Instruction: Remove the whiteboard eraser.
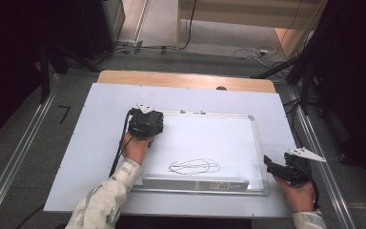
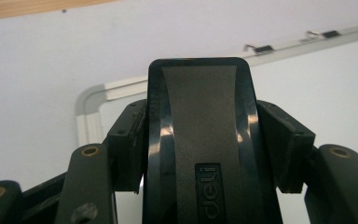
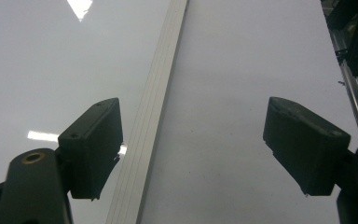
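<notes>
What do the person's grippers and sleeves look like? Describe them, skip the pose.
Both the left gripper and the right gripper are black, each topped by a pale three-cornered plate with a black cable trailing. The jaws end in blocky dark pads on arms with brass-ringed holes. The sleeves are light with a faint mottled pattern.

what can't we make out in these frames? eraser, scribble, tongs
- Eraser, left gripper view: its lower end is cut off by the bottom edge; its wiping face is turned away. In the high view the left tongs cover it.
- Scribble on the whiteboard, high view: too small to read as a shape or word.
- Label on the board's tray, high view: too small to read.
- Right tongs, right gripper view: open; bodies cut off at the bottom edge.
</notes>
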Available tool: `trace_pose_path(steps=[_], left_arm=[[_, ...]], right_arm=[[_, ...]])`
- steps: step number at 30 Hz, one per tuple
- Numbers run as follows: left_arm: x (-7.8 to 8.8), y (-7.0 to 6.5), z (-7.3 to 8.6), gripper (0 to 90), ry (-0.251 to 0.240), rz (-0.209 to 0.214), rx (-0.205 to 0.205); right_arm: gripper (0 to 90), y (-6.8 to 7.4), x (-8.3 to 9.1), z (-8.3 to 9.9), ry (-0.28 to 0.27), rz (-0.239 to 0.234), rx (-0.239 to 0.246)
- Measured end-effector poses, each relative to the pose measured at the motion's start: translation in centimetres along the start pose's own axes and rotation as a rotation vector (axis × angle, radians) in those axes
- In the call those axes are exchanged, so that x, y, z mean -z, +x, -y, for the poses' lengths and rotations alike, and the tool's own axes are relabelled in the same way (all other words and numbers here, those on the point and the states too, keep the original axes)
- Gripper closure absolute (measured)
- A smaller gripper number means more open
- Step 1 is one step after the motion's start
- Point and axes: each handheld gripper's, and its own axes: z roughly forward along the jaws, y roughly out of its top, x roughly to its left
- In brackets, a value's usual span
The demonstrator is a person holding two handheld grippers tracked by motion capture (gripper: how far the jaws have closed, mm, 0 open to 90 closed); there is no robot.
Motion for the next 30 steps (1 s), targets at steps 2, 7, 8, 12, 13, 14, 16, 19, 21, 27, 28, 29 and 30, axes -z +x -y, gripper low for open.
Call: trace_pose_path(steps=[2,7,8,12,13,14,16,19,21,27,28,29,30], left_arm=[[0.4,-0.4,0.1,40.1,0.001,0.02,-0.019],[1.9,-1.4,0.8,40.1,-0.008,0.08,-0.049],[1.9,-1.4,0.8,40.0,-0.008,0.08,-0.049],[2.7,-1.7,1.2,40.0,-0.022,0.095,-0.057],[2.9,-1.8,1.3,40.0,-0.028,0.096,-0.054],[3.0,-1.7,1.4,40.0,-0.028,0.098,-0.053],[3.5,-1.7,1.6,40.0,-0.041,0.106,-0.042],[3.8,-1.6,1.8,40.0,-0.045,0.109,-0.044],[4.0,-1.6,1.9,40.0,-0.05,0.107,-0.045],[4.6,-1.4,2.4,40.0,-0.057,0.121,-0.027],[4.7,-1.4,2.4,40.0,-0.06,0.121,-0.022],[4.7,-1.4,2.5,40.0,-0.063,0.124,-0.02],[4.8,-1.3,2.6,40.0,-0.061,0.126,-0.019]], right_arm=[[18.4,0.0,0.0,0.0,0.0,0.0,0.0],[18.4,0.0,0.0,0.0,0.002,0.003,0.0],[18.4,0.0,0.0,0.0,0.003,0.003,0.0],[18.4,0.0,0.0,0.0,0.003,0.002,0.001],[18.4,0.1,0.0,0.0,0.003,0.001,0.001],[18.4,0.1,-0.1,0.0,0.004,0.001,0.001],[18.4,0.1,-0.1,0.0,0.005,0.001,-0.001],[18.4,0.1,-0.1,0.0,0.005,0.001,0.0],[18.4,0.1,-0.1,0.0,0.006,0.002,0.001],[18.4,0.2,-0.1,0.0,0.007,0.005,0.002],[18.4,0.2,-0.1,0.0,0.008,0.004,0.002],[18.4,0.2,-0.1,0.0,0.008,0.004,0.004],[18.4,0.2,-0.1,0.0,0.009,0.004,0.003]])
